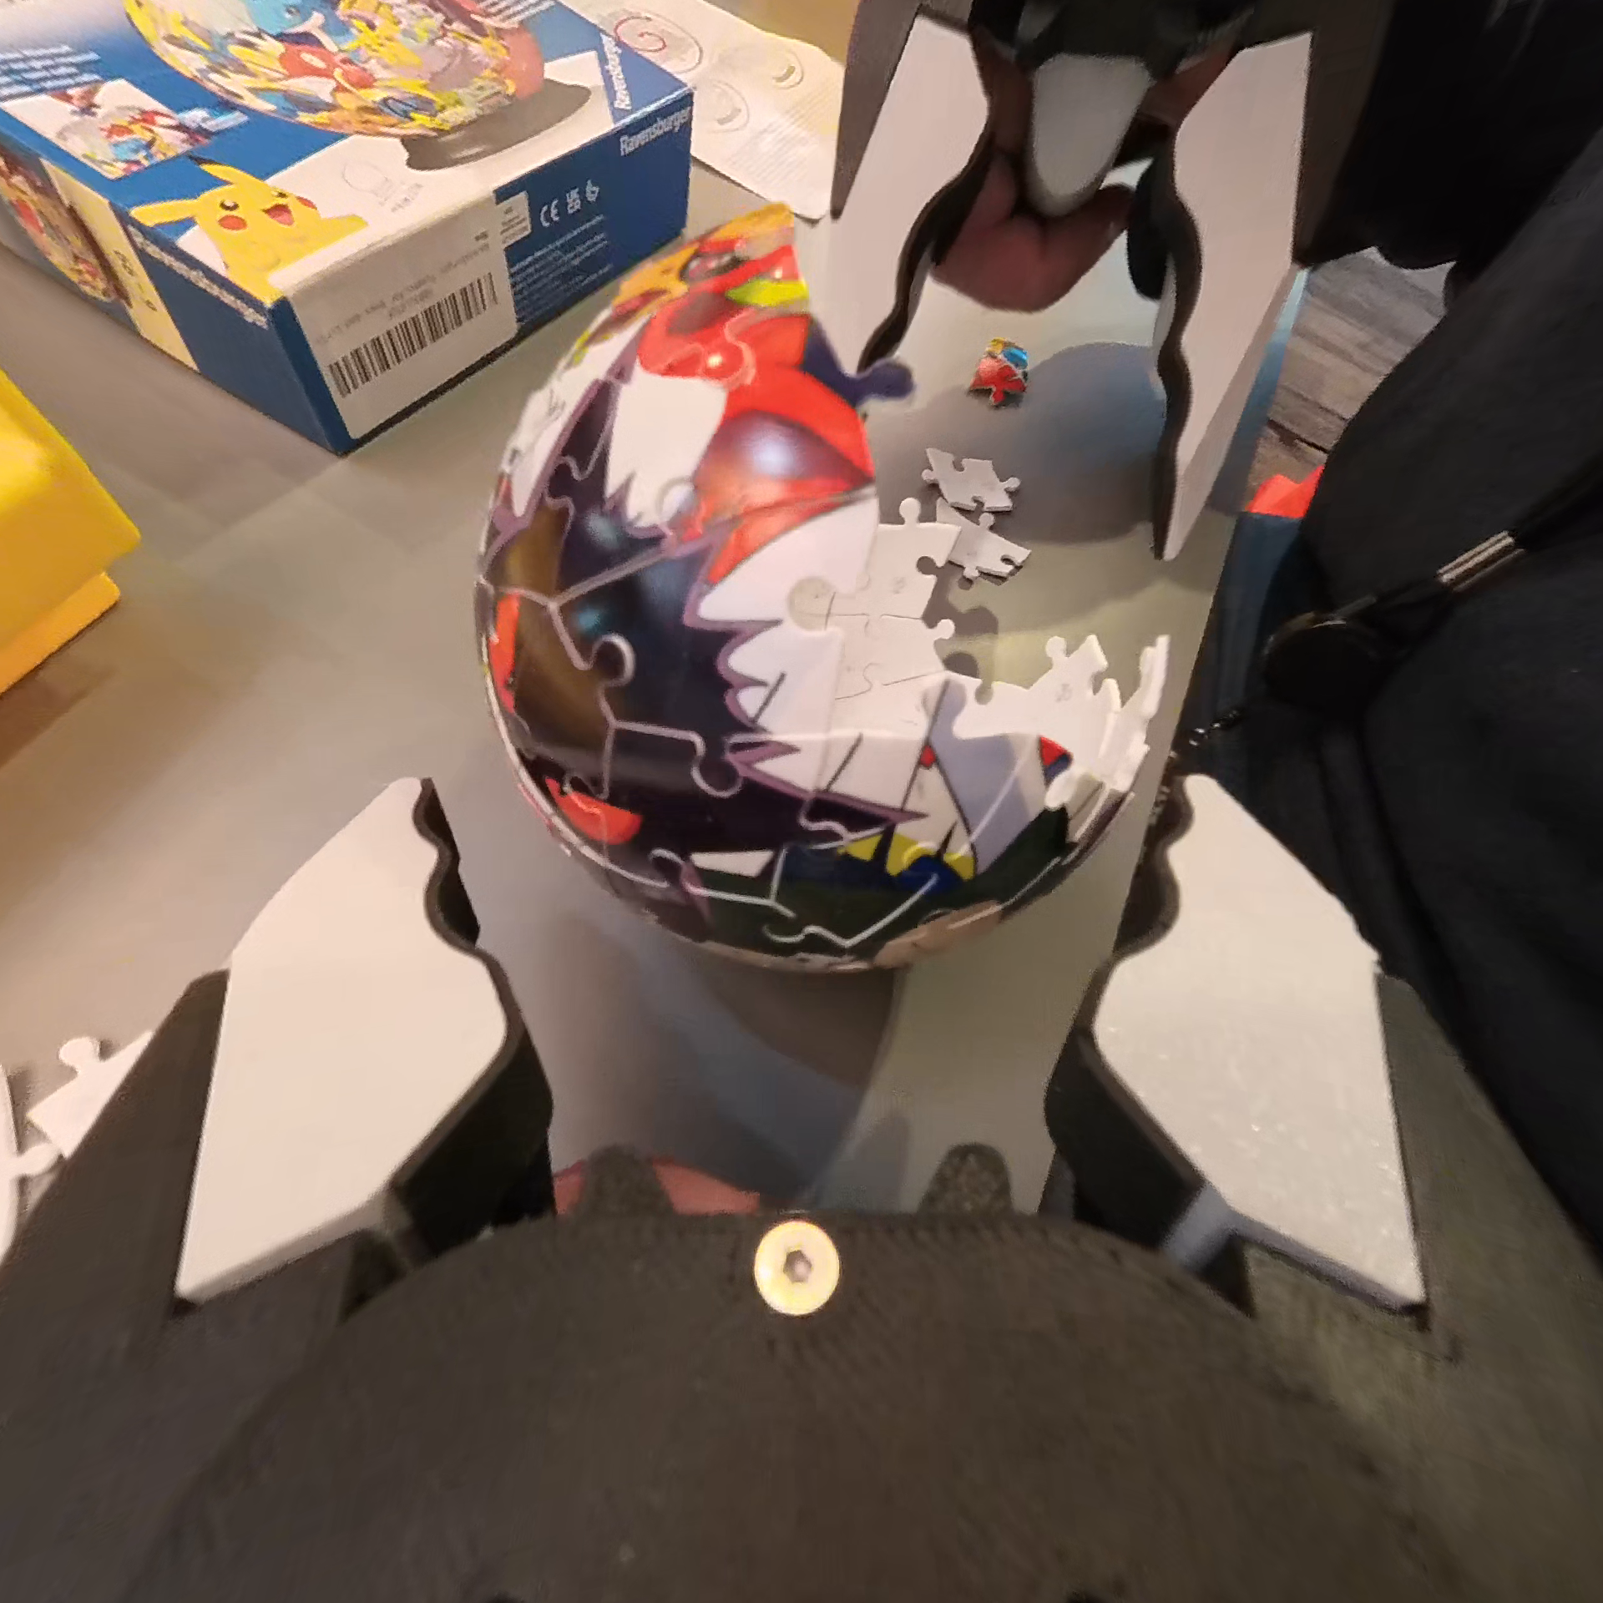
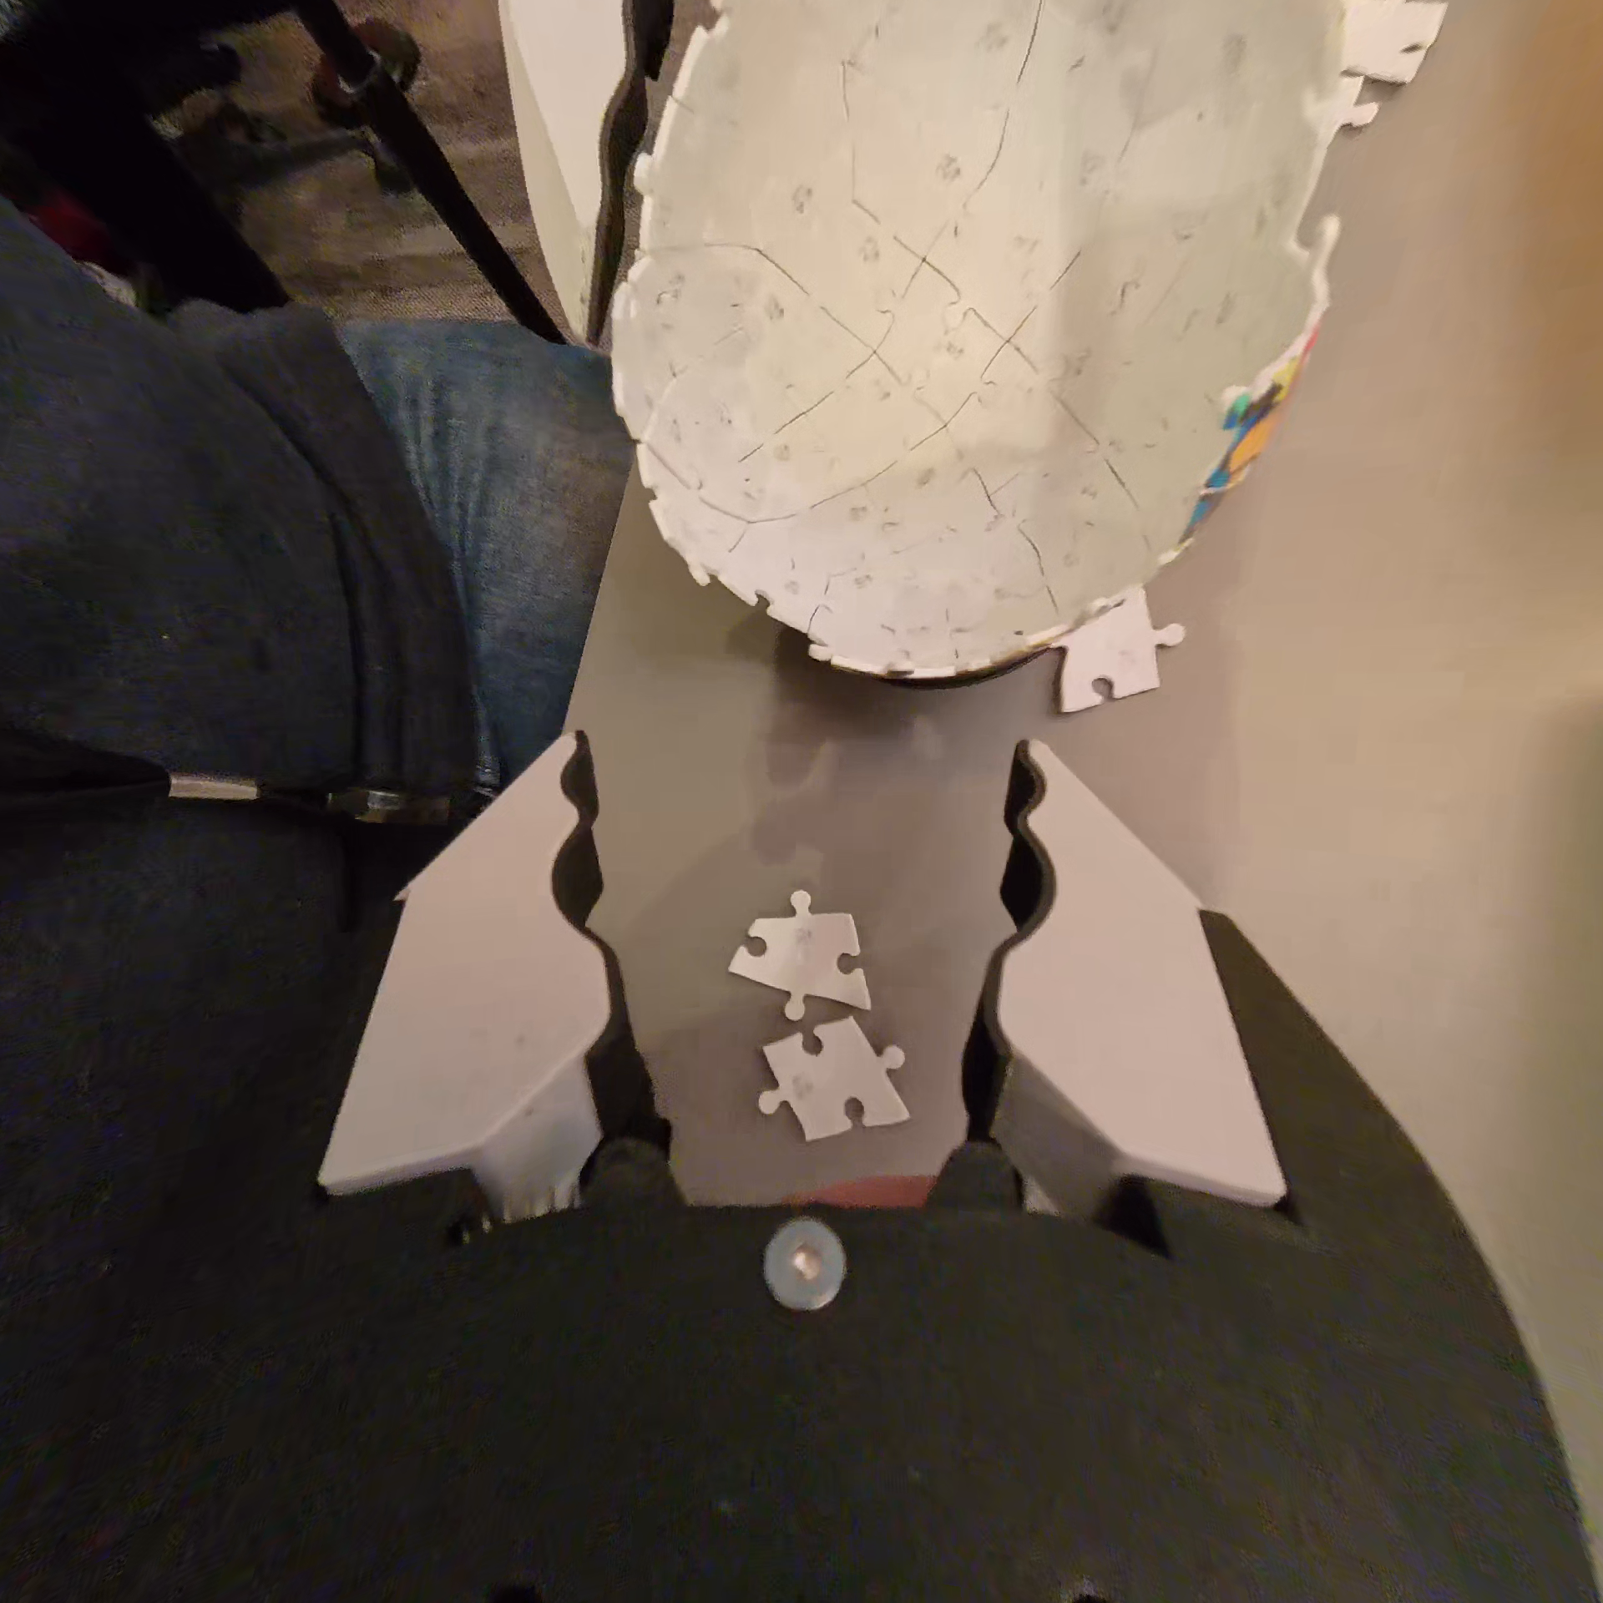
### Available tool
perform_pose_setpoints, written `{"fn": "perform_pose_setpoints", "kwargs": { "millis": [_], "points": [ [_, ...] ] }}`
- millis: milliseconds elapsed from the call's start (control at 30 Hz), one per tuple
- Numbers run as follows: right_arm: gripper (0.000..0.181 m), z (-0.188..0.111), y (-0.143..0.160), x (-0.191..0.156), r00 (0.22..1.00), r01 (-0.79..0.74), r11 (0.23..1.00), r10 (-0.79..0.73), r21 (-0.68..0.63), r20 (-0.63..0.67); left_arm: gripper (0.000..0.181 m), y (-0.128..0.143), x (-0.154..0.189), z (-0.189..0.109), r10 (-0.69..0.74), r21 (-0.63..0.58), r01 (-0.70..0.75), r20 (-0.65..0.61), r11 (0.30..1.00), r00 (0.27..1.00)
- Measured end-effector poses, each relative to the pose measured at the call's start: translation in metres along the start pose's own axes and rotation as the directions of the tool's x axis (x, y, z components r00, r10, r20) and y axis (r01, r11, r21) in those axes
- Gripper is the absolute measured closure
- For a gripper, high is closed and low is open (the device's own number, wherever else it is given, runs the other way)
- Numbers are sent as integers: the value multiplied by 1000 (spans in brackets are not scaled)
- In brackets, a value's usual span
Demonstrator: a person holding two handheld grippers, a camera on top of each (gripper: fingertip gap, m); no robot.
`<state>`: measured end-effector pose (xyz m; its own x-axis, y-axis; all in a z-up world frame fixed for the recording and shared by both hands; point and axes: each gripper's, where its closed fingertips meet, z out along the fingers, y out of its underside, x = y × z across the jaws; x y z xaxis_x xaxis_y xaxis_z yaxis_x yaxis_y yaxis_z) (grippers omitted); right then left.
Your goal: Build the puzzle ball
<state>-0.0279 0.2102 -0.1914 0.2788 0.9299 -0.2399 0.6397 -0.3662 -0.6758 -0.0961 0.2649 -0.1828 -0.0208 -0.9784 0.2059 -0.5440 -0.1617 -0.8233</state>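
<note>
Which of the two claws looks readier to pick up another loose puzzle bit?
Probably the right gripper: its open fingers hover over two face-down pieces on the table. The left gripper, also open, faces the puzzle ball.

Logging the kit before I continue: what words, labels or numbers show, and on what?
I don't copy writing; here is where it stands.
Blue puzzle box: brand lettering, marks, barcode label on its sides.
Paper sheet beyond the box: print too small to read.
Puzzle ball inside, loose pieces: faint marks, blurred.
</note>
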Motion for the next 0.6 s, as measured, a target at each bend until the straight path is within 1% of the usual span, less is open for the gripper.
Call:
{"fn": "perform_pose_setpoints", "kwargs": {
  "millis": [133,233,333,467,600],
  "points": [
    [89,8,1,2,999,-31,999,31,-6,-29,37,-5,-4,-1,-11,-5,11,-60,1000,998],
    [89,8,2,4,998,-42,999,42,-10,-42,46,-14,-7,-6,2,3,-2,-99,1000,995],
    [90,10,0,0,998,-58,998,58,6,-23,49,-20,-5,-6,22,4,-21,-146,1000,989],
    [90,15,-3,-5,996,-87,996,86,24,15,45,-13,0,-2,21,-25,-28,-235,999,972],
    [92,20,-6,-8,992,-118,992,116,50,44,42,-13,3,-1,25,10,-23,-286,1000,958]
  ]
}}
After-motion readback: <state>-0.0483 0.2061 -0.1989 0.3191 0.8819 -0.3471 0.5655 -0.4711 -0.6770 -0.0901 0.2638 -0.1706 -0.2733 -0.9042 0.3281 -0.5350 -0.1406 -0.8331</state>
